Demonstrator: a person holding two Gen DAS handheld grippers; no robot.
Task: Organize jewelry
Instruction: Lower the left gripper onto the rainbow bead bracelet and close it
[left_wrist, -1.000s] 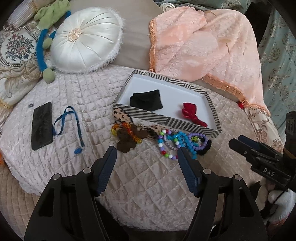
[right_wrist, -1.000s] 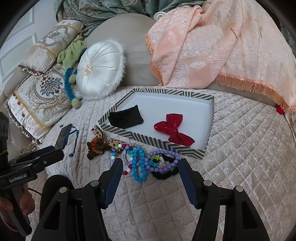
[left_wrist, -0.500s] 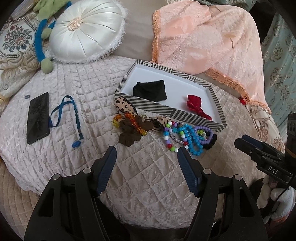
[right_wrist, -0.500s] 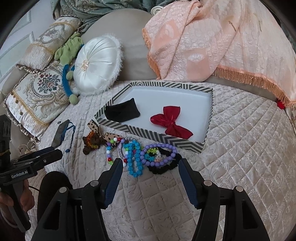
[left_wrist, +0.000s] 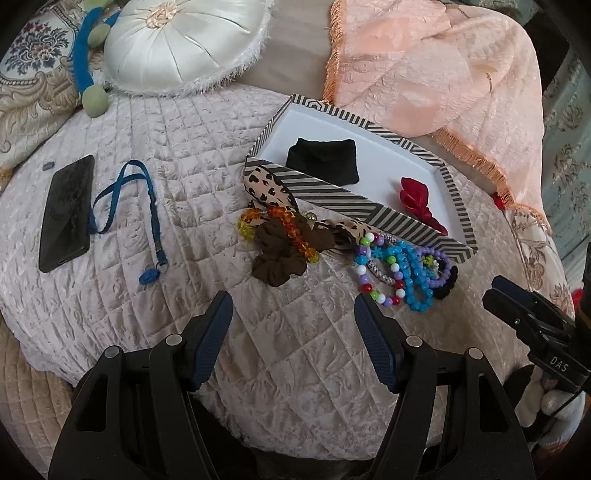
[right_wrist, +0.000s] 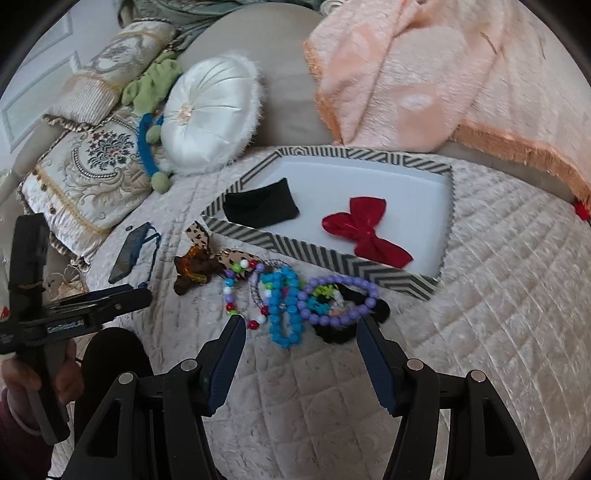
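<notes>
A striped tray (left_wrist: 351, 199) (right_wrist: 332, 258) lies on the quilted bed and holds a black cloth (left_wrist: 323, 160) (right_wrist: 260, 208) and a red bow (left_wrist: 415, 197) (right_wrist: 364, 229). In front of it lies a heap of jewelry: blue beads (right_wrist: 284, 306) (left_wrist: 410, 273), a purple bead bracelet (right_wrist: 340, 299), a black scrunchie (right_wrist: 380, 310), a brown scrunchie (left_wrist: 280, 254) with amber beads (left_wrist: 291, 229), and a leopard-print band (left_wrist: 267, 184). My left gripper (left_wrist: 293, 306) is open just short of the brown scrunchie. My right gripper (right_wrist: 297, 325) is open, its tips at the near edge of the bead heap.
A black phone (left_wrist: 66, 214) and a blue lanyard (left_wrist: 125, 199) lie on the left of the quilt. A white round cushion (left_wrist: 181, 40) and a peach blanket (left_wrist: 436, 77) lie behind the tray. A hand (right_wrist: 40, 373) holds the left gripper's handle.
The left gripper has moved down and closer to the jewelry heap. The right gripper has edged slightly toward the beads. Both stay open.
</notes>
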